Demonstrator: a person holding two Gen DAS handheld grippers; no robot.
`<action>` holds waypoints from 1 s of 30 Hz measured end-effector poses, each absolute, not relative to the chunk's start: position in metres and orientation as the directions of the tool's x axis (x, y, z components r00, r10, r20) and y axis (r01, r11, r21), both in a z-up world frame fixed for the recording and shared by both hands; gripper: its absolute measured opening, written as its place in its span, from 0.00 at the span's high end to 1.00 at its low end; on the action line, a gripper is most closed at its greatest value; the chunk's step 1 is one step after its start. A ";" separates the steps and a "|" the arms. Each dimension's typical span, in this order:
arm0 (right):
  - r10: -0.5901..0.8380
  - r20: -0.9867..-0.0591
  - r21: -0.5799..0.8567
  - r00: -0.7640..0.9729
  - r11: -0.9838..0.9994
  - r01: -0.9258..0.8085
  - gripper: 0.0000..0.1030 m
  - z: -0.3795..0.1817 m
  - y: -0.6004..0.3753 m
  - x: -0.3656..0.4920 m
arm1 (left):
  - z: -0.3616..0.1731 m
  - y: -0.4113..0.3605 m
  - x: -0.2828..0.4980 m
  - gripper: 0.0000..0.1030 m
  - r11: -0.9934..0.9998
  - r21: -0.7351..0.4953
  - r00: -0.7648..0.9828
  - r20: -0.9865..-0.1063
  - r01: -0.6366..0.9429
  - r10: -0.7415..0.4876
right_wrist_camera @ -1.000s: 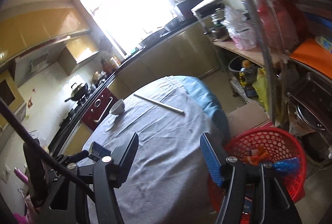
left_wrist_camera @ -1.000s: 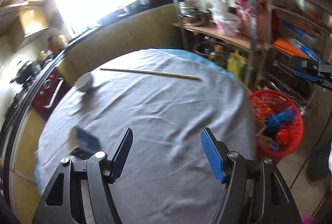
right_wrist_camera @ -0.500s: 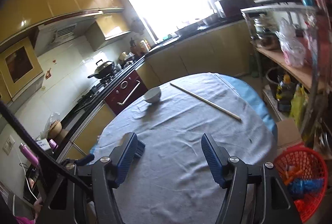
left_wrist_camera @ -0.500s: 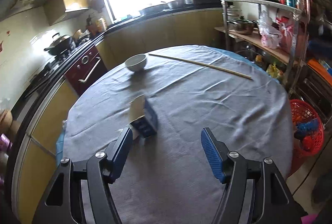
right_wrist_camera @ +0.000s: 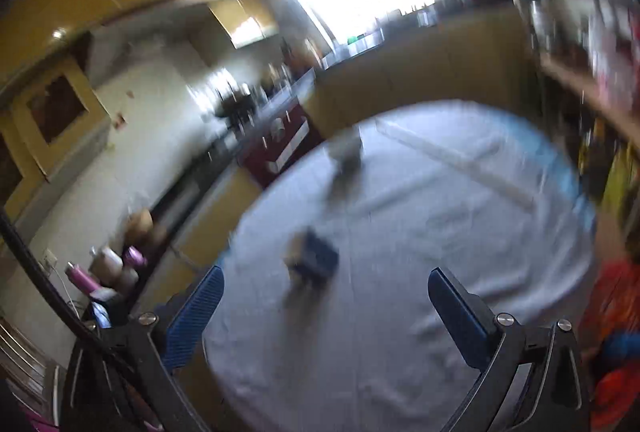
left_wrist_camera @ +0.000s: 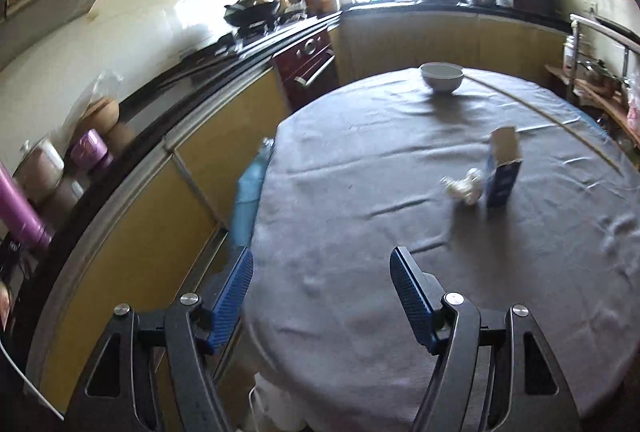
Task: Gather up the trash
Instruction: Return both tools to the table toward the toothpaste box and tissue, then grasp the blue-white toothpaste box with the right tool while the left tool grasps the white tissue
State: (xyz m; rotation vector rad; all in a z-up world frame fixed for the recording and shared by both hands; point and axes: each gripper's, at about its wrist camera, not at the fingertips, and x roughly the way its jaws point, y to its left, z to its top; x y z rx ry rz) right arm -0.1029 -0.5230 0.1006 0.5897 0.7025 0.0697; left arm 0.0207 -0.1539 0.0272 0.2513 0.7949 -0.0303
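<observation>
- Fingers of the left gripper [left_wrist_camera: 322,292] stand apart with nothing between them and are opening, ready to take trash.
- Fingers of the right gripper [right_wrist_camera: 326,306] are opening wide, also empty.
- Trash remains on the surface [left_wrist_camera: 360,240]: a blue carton [left_wrist_camera: 503,168] stands upright, a crumpled paper wad [left_wrist_camera: 464,188] just beside it, both well ahead of the left fingers.
- At the right edge, beside the surface, a red basket [right_wrist_camera: 614,312] sits low, likely the drop point.
- A bowl [left_wrist_camera: 442,77] sits at the far edge.
</observation>
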 end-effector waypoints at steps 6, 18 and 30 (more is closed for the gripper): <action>0.303 -0.690 0.502 0.658 0.854 0.133 0.00 0.045 -0.491 -0.041 | 0.007 -0.159 0.041 0.30 0.970 0.202 0.663 -0.746 0.137 0.061; 0.316 -0.775 0.425 0.547 0.901 0.082 0.00 0.027 -0.407 0.099 | -0.012 -0.155 0.066 0.30 0.976 0.165 0.616 -0.787 0.141 0.044; 0.223 -0.852 0.365 0.474 0.902 0.231 0.45 -0.026 -0.401 0.147 | -0.011 -0.147 0.068 0.30 0.977 0.136 0.615 -0.789 0.165 0.006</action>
